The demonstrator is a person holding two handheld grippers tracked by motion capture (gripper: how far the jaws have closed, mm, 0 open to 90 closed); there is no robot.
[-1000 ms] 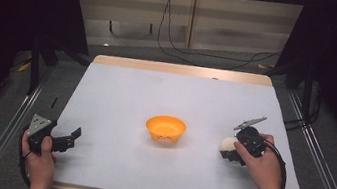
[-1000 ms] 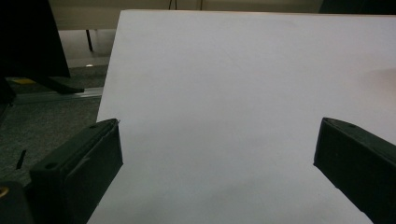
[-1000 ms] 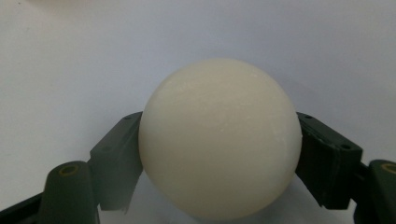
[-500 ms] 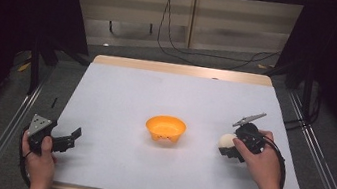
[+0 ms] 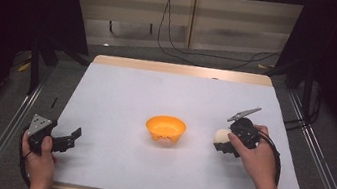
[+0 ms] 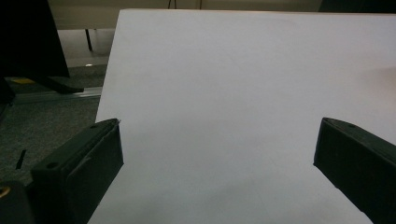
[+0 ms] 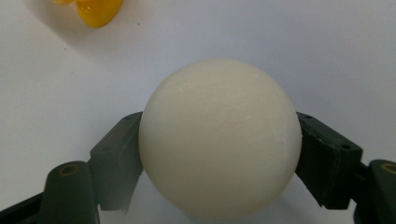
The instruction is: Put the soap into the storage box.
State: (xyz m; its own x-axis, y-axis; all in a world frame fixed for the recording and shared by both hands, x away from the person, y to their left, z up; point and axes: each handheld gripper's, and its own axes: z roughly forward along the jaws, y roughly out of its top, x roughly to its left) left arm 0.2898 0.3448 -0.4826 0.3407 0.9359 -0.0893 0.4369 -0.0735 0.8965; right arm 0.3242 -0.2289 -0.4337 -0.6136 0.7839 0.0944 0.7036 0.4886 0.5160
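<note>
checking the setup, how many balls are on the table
1: the white ball is clamped in the right gripper, right of the orange bowl. The bowl's inside looks bare from the high view.

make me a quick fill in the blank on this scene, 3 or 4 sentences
1. The right gripper is shut on a white ____.
2. The bowl in the middle of the table is ____ in colour.
3. The left gripper has its jaws ____, with nothing between them.
4. In the high view the ball is to the ____ of the bowl.

Missing words: ball; orange; open; right
</note>
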